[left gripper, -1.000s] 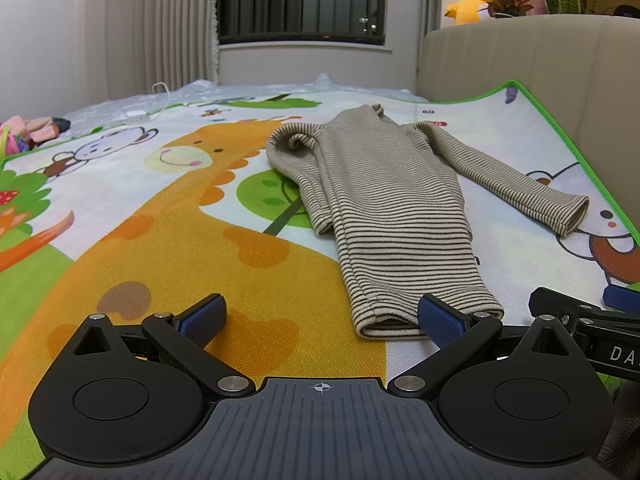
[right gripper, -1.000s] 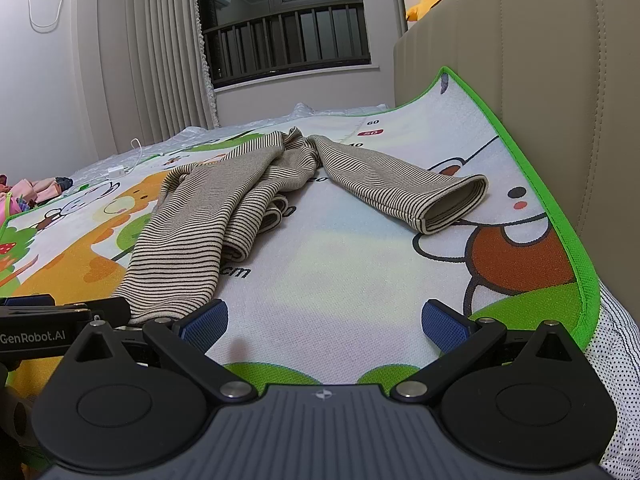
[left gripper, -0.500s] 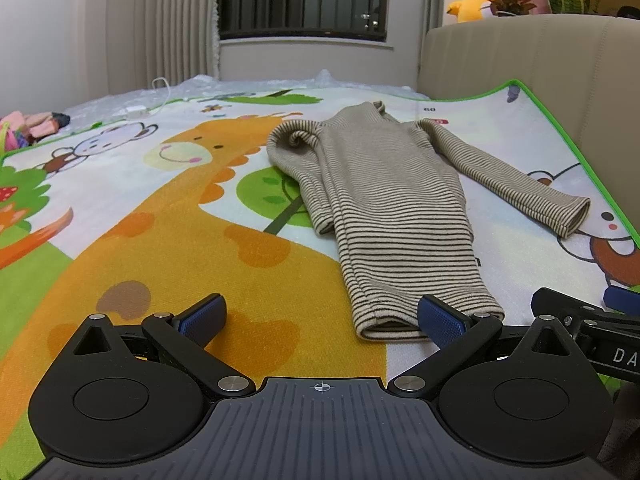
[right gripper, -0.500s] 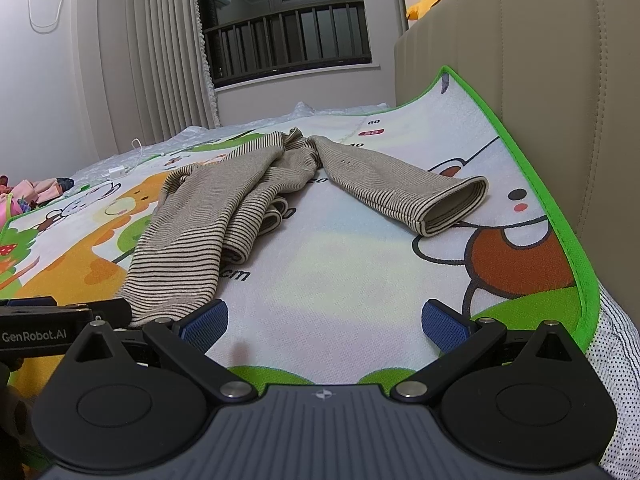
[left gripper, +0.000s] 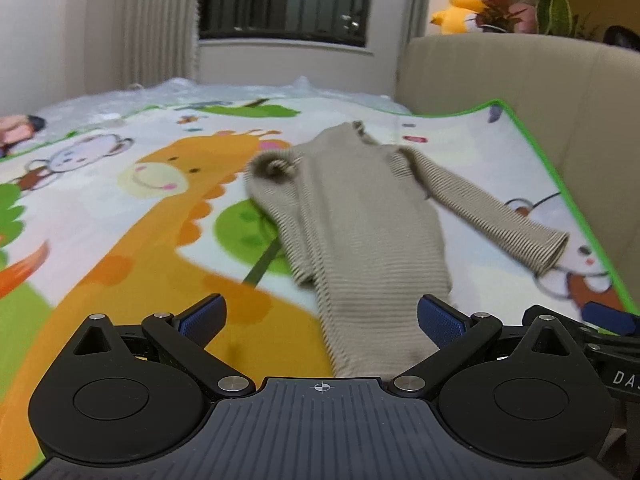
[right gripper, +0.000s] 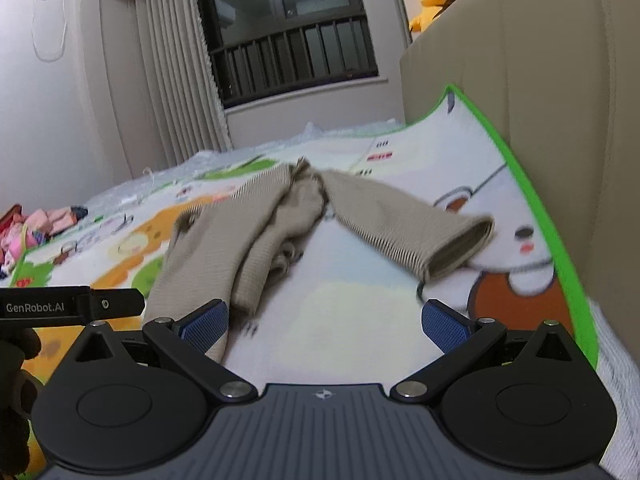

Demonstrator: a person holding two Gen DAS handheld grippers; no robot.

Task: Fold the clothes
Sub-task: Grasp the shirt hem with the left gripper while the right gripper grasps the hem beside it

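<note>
My left gripper (left gripper: pixel 320 316): jaws spread wide, blue pads (left gripper: pixel 202 316) apart, gripping nothing; the near hem of the striped garment (left gripper: pixel 360 216) lies between them. My right gripper (right gripper: pixel 324 322): also spread, empty; its left pad (right gripper: pixel 204 326) sits over the garment's near edge. In the right wrist view the left tool's side bar reads "GenRobot.AI" (right gripper: pixel 34 307). The garment sprawls across the cartoon play mat (left gripper: pixel 120 220), one sleeve (right gripper: pixel 412 236) stretched toward the green border by the beige headboard (right gripper: pixel 560 80). Mat print near the collar is blurred, unreadable. A yellow plush toy (left gripper: pixel 460 8) sits atop the headboard.
</note>
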